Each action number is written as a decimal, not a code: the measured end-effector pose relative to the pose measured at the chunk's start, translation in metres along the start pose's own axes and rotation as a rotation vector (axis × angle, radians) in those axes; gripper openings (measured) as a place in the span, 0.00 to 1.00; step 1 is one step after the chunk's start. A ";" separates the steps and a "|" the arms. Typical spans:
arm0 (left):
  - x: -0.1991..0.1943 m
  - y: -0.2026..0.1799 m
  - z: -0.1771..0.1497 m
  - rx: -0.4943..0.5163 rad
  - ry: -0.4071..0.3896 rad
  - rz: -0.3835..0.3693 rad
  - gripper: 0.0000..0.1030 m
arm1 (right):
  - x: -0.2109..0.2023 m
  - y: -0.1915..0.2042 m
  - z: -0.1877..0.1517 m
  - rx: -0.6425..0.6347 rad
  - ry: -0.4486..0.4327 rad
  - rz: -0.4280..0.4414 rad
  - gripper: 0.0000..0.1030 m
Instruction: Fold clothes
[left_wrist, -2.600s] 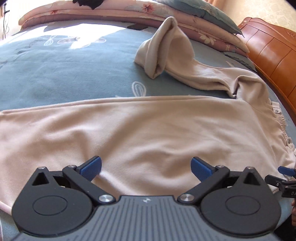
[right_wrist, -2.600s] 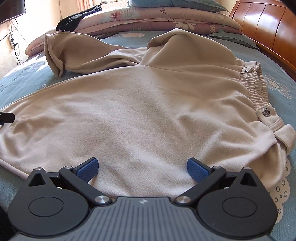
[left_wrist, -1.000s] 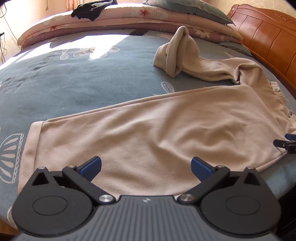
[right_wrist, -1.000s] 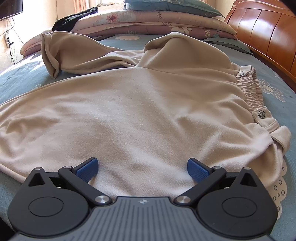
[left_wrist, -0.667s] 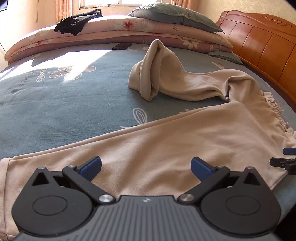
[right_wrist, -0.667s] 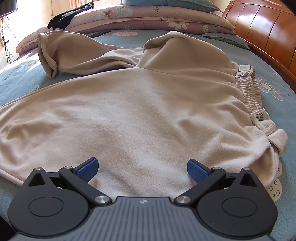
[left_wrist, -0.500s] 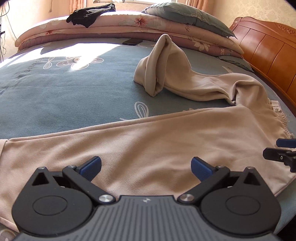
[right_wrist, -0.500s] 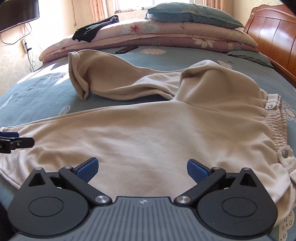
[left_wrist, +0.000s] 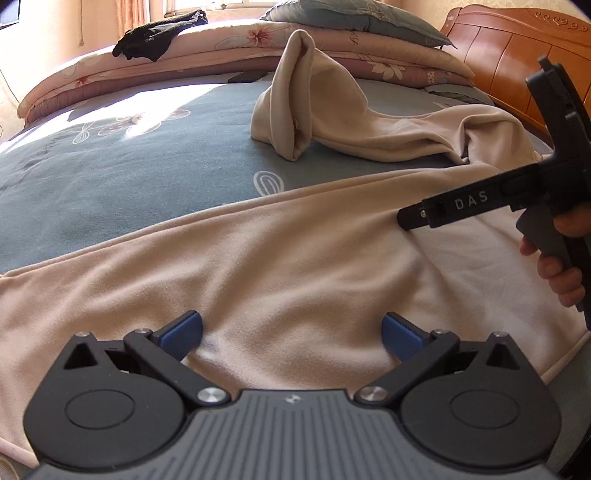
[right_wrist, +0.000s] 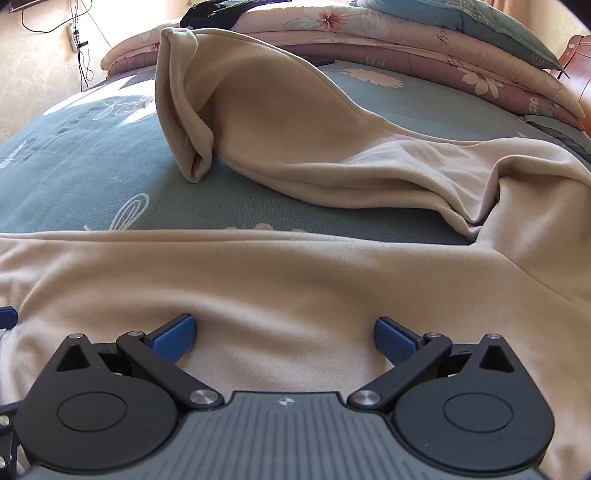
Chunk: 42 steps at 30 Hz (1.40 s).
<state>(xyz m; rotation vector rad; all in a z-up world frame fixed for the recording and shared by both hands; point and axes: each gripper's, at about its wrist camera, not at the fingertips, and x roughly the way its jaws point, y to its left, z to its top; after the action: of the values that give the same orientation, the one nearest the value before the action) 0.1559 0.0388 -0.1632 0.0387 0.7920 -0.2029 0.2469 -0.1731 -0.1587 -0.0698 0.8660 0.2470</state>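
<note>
Beige trousers (left_wrist: 280, 266) lie spread on a blue-grey bed. The near leg runs flat across the foreground; the far leg (left_wrist: 314, 110) is bunched, its cuff standing up. In the right wrist view the same near leg (right_wrist: 295, 288) fills the foreground and the bunched leg (right_wrist: 258, 122) rises behind it. My left gripper (left_wrist: 291, 330) is open, low over the near leg, with nothing between its blue pads. My right gripper (right_wrist: 284, 338) is open too, just over the cloth. In the left wrist view the right gripper's black body (left_wrist: 480, 201) reaches in from the right, held by a hand (left_wrist: 557, 273).
Folded quilts and a pillow (left_wrist: 354, 22) are stacked at the far side, with a dark garment (left_wrist: 155, 35) on them. A wooden headboard (left_wrist: 517, 44) stands at the right. Bare blue sheet (left_wrist: 110, 162) lies left of the bunched leg. A dark flat object (left_wrist: 247, 76) rests near the quilts.
Both grippers have moved forward and lower over the near leg. The right gripper has swung left and now shows large in the left wrist view. Both stay open.
</note>
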 end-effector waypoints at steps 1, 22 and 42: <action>-0.001 0.001 0.000 -0.003 -0.003 -0.002 0.99 | 0.002 -0.002 0.005 0.006 0.008 0.003 1.00; -0.007 -0.003 0.003 -0.002 0.007 0.006 0.99 | -0.051 -0.018 -0.002 0.113 -0.046 0.048 1.00; -0.012 -0.071 0.000 0.041 0.071 -0.255 0.99 | -0.106 -0.106 -0.129 0.278 -0.026 -0.197 1.00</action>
<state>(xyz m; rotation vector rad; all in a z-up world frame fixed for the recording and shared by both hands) 0.1334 -0.0291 -0.1518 -0.0163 0.8633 -0.4611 0.1107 -0.3165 -0.1656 0.1065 0.8541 -0.0574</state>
